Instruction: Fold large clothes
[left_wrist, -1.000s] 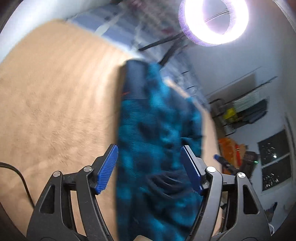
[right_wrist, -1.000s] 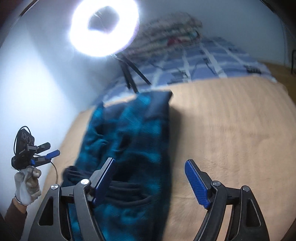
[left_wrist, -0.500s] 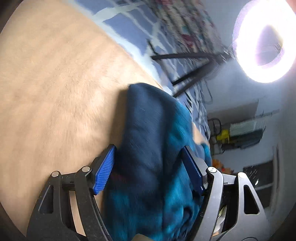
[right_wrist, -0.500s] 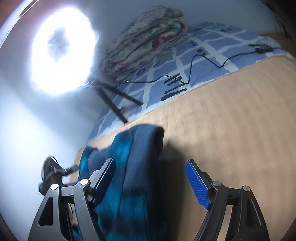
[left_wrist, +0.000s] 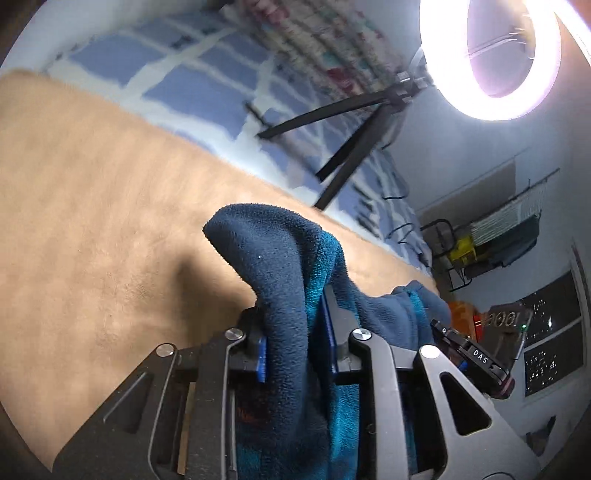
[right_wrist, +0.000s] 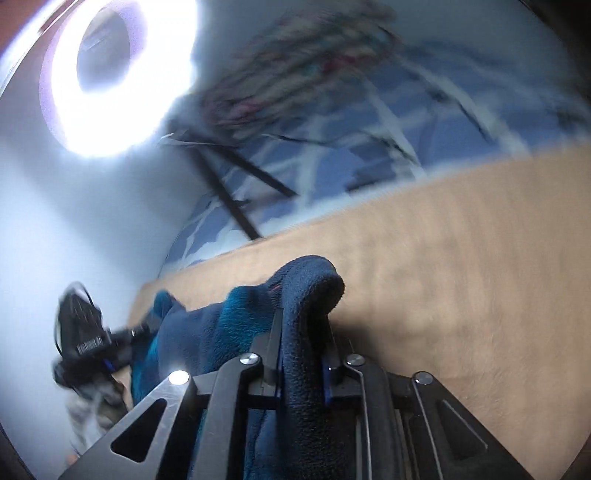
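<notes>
The dark blue and teal fleece garment (left_wrist: 291, 280) is pinched at two places along its edge. In the left wrist view a thick fold of it rises between the blue pads of the left tongs (left_wrist: 297, 343), which have just been closing and now press on the cloth from both sides; the fold humps up above the tips and flops over toward the left, while the rest of the garment trails down behind the jaws and off to the right. In the right wrist view the right tongs (right_wrist: 301, 354) have likewise just been closing and now clamp a rolled dark blue edge of the same garment (right_wrist: 306, 291), the fold curling over to the right above the tips, with teal fabric spreading away to the left.

Beneath and ahead of both tongs lies a tan plush blanket (left_wrist: 92, 206), on which the garment casts a shadow. Beyond the blanket is a blue and white checked bed sheet (left_wrist: 192, 85) with a patterned quilt (left_wrist: 317, 48) bunched farther back, blurred. A black tripod (left_wrist: 351, 147) stands on the sheet carrying a lit ring light (left_wrist: 495, 59), up and to the right of the left tongs.

In the right wrist view the left tongs (right_wrist: 122, 345) show at the far left, blurred.
</notes>
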